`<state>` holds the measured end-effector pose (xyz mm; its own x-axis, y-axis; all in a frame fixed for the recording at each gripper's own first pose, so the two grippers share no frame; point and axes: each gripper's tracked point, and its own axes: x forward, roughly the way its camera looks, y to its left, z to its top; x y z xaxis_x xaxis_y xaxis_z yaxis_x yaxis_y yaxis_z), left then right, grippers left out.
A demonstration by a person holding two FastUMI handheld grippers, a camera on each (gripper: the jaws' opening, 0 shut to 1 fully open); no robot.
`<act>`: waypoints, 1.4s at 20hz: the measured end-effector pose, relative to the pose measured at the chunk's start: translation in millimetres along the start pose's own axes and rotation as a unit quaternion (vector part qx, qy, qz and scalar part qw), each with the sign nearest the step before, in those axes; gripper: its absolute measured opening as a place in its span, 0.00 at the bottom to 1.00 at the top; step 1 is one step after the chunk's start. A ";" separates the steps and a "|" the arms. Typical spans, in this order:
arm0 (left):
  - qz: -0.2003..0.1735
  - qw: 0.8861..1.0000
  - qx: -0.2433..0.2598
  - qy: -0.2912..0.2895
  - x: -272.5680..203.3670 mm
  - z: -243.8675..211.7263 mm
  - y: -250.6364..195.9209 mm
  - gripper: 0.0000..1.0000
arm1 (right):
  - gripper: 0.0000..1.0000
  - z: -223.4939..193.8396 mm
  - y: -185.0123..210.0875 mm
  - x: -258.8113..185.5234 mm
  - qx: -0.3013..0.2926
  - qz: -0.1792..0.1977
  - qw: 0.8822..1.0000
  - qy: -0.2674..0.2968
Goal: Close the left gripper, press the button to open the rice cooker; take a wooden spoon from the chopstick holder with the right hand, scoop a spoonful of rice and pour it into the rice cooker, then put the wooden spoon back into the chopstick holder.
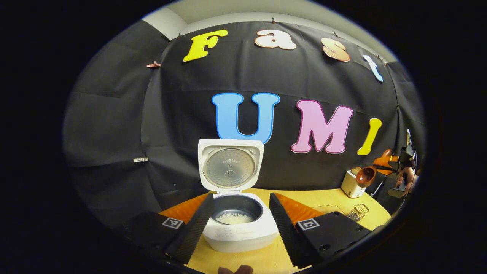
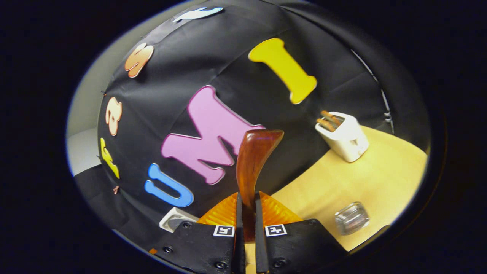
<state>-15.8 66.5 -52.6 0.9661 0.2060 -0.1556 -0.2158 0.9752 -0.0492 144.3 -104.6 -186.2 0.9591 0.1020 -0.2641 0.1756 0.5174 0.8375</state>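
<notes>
The white rice cooker (image 1: 243, 238) stands open on the table with its lid (image 1: 230, 165) upright. White rice (image 1: 234, 218) lies in its dark inner pot. My left gripper (image 1: 240, 198) is open, its fingers flanking the cooker a little in front of it. In the right gripper view my right gripper (image 2: 247, 205) is shut on the handle of the wooden spoon (image 2: 253, 163), which sticks up and away. At the far right of the left gripper view the right gripper (image 1: 392, 165) holds the wooden spoon (image 1: 366, 176) in the air beside the white chopstick holder (image 1: 352, 185).
The chopstick holder (image 2: 344, 137) holds other wooden utensils at the back of the wooden table (image 2: 380, 179). A small glass container (image 2: 352, 217) stands nearer, also seen as the glass container (image 1: 357, 212). A corner of the cooker's lid (image 2: 173, 220) shows low left. Fingertips of a hand (image 1: 236, 269) show at the bottom.
</notes>
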 end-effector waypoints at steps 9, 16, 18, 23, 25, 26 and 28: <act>0.002 1.000 0.008 0.016 -0.8 -0.3 -6.6 0.93 | 0.14 1.7 -123.1 -12.1 -0.051 -0.110 0.993 0.009; 0.010 1.000 0.017 0.019 1.5 1.9 -8.5 0.93 | 0.14 -30.9 -152.2 6.7 -0.140 -0.144 0.979 0.043; 0.014 0.999 0.019 0.021 2.0 1.3 -7.6 0.93 | 0.14 -42.2 -158.8 11.8 -0.169 -0.154 0.972 0.051; 0.024 0.999 0.021 0.034 2.3 -3.5 -4.5 0.93 | 0.14 -67.3 -175.0 23.7 -0.189 -0.168 0.965 0.065; 0.023 0.999 0.028 0.036 2.3 -3.4 -6.1 0.93 | 0.14 -78.8 -181.2 23.9 -0.205 -0.173 0.960 0.075; 0.022 0.999 0.030 0.036 3.0 -3.8 -7.7 0.93 | 0.15 -82.6 -181.7 24.5 -0.210 -0.175 0.959 0.078; 0.018 0.999 0.028 0.039 5.0 -4.3 -11.5 0.93 | 0.15 -90.0 -181.7 25.5 -0.206 -0.176 0.959 0.084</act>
<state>-9.1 56.0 -57.0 0.9435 0.2361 -0.2325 -0.2397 0.9708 0.0134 116.9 -119.5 -388.2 0.8007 -0.0228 -0.5987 0.3459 0.8335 0.4308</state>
